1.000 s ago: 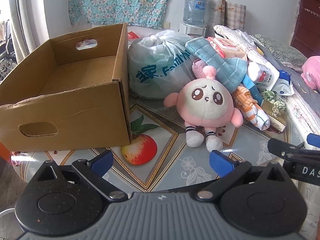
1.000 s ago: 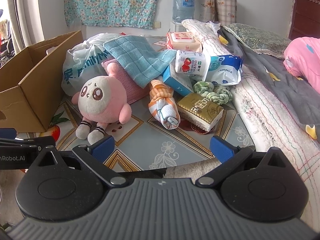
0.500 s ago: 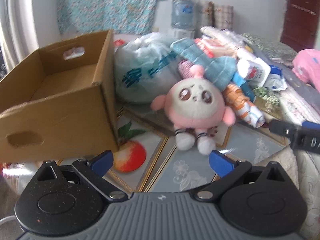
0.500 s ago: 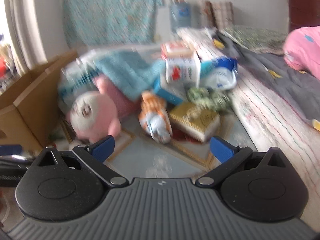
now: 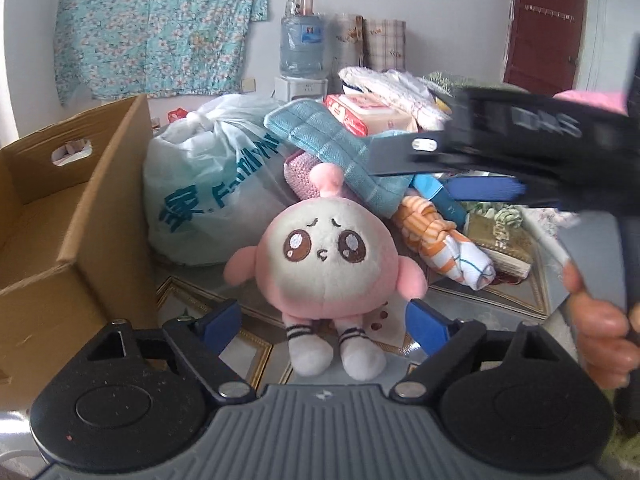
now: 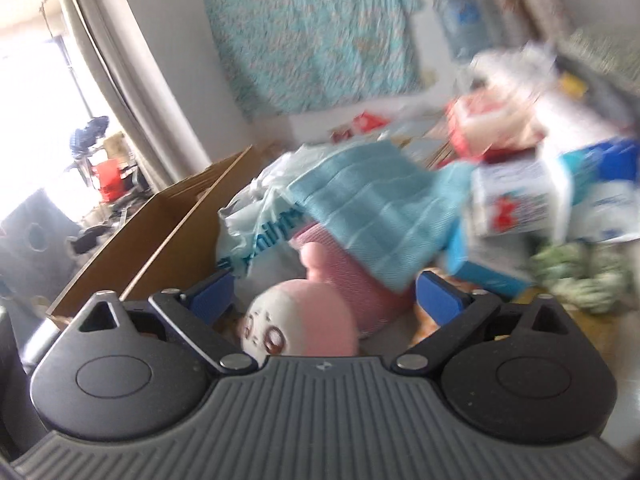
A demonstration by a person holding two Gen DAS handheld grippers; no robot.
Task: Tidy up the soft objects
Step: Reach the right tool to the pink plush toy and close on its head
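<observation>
A pink plush toy (image 5: 324, 264) with a white face sits on the table, its legs between the fingers of my left gripper (image 5: 324, 322). The jaws are closing and the pads stand clear of the toy. An open cardboard box (image 5: 80, 240) stands to its left. Behind the toy, a teal towel (image 5: 320, 140) lies over a pink knit cloth (image 5: 298, 170). An orange-striped cloth (image 5: 436, 240) lies to the right. My right gripper (image 5: 420, 174) reaches in from the right over the towel. In its blurred view, the right gripper (image 6: 324, 296) is closing, not gripping, facing the teal towel (image 6: 368, 208) and plush toy (image 6: 296, 320).
A tied plastic bag (image 5: 208, 184) leans against the box. Tissue packs (image 5: 352, 114), a gold box (image 5: 504, 240), green rope (image 5: 508, 214) and a milk carton (image 6: 516, 200) crowd the right side. A person's hand (image 5: 600, 328) holds the right gripper. A water bottle (image 5: 301, 46) stands at the wall.
My left gripper has come closer to the plush toy, which now sits between its fingers. The right gripper has swung left and forward over the pile. Both pairs of jaws have narrowed slightly.
</observation>
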